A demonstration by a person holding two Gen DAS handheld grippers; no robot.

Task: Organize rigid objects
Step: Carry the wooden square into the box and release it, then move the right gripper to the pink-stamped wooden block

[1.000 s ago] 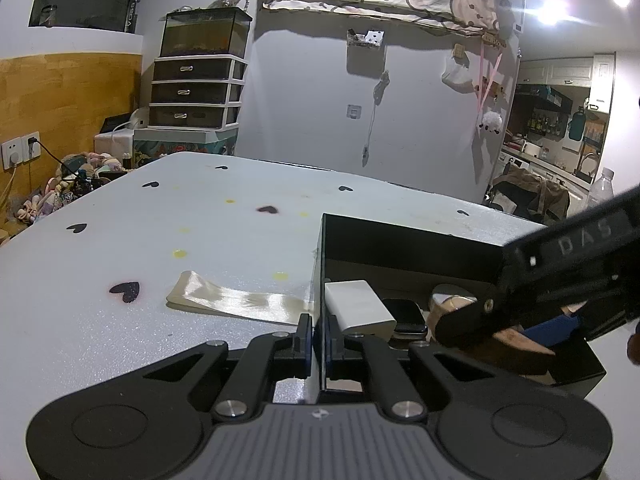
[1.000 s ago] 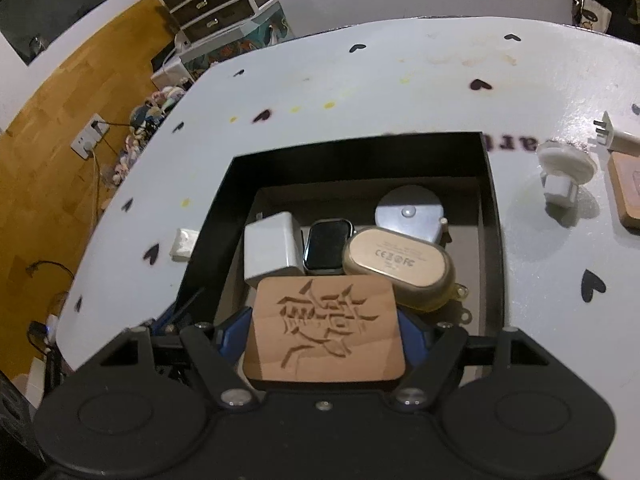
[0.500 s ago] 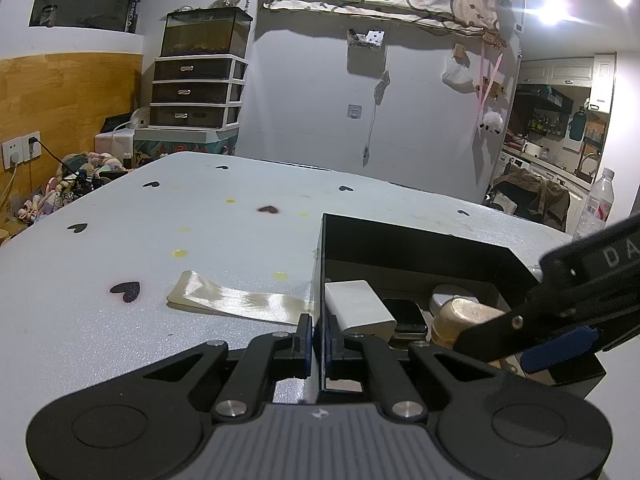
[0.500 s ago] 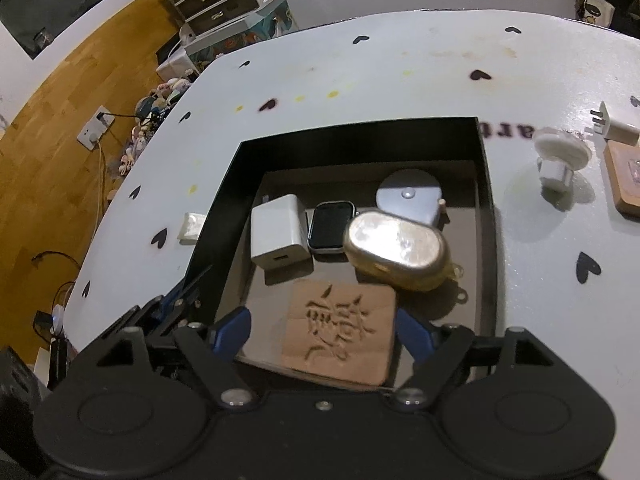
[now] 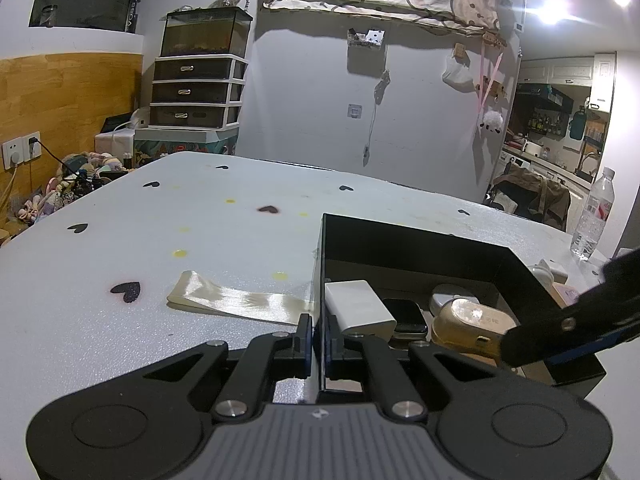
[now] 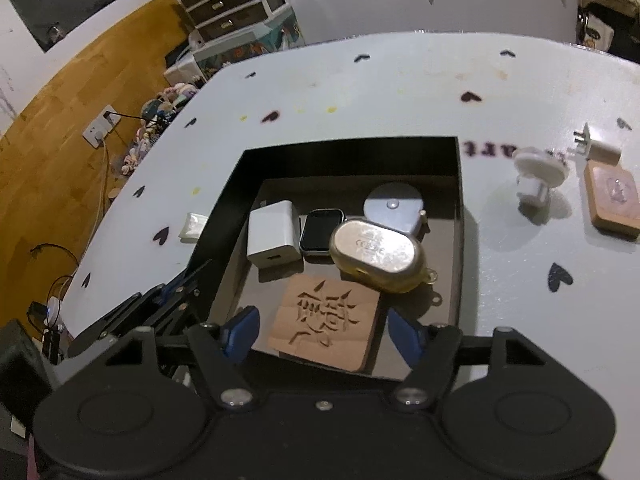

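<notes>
Dropped from right tool (image 6: 322, 330) since before: carved wooden block (image 6: 326, 320), flat on near floor of black box (image 6: 459, 216); jaws spread, closing on nothing. Left tool (image 5: 317, 338) pinching box's left wall.

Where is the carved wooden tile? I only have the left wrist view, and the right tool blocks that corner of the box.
Observer: The tile lies flat on the floor of the box, under the right tool and between its jaws. The jaws are closing but not touching it.
Operator: Anything left outside the box?
Observer: Yes. On the table, right of the box, there is a second tile, a white plug and a round white piece.
</notes>
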